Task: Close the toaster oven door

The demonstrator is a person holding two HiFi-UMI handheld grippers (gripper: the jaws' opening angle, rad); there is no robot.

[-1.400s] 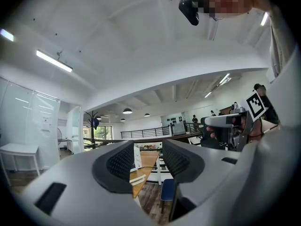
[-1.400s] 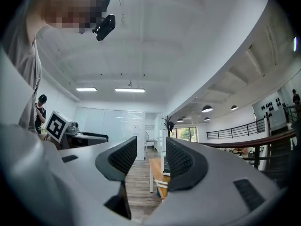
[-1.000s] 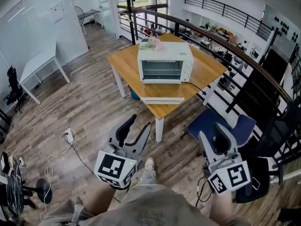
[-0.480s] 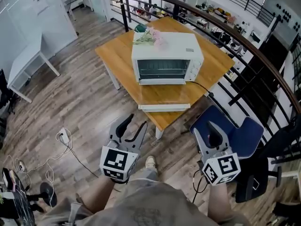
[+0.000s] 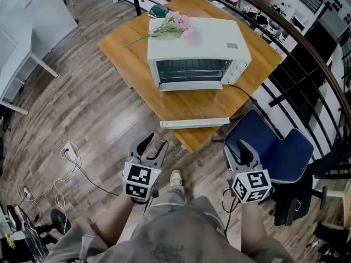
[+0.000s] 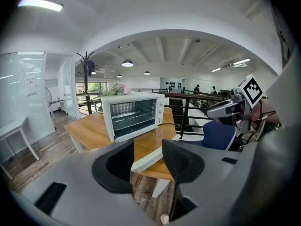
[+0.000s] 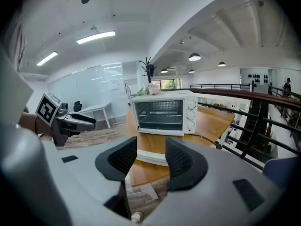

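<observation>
Meanwhile, the left gripper (image 5: pixel 153 145) and right gripper (image 5: pixel 237 153) hang with jaws apart and empty, well short of the table (image 5: pixel 123 51), where the oven (image 5: pixel 197 45) sits mid-top, racks showing, flowers (image 5: pixel 171 26) on its roof.

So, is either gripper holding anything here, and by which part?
Nothing: left gripper and right gripper are both open and empty, away from the toaster oven.

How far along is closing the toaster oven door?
Nothing done yet: the toaster oven door lies folded down, open. Nothing is in hand: the left hand-held gripper and right hand-held gripper are open, empty, short of the table. Left: reach the door and swing it shut.
</observation>
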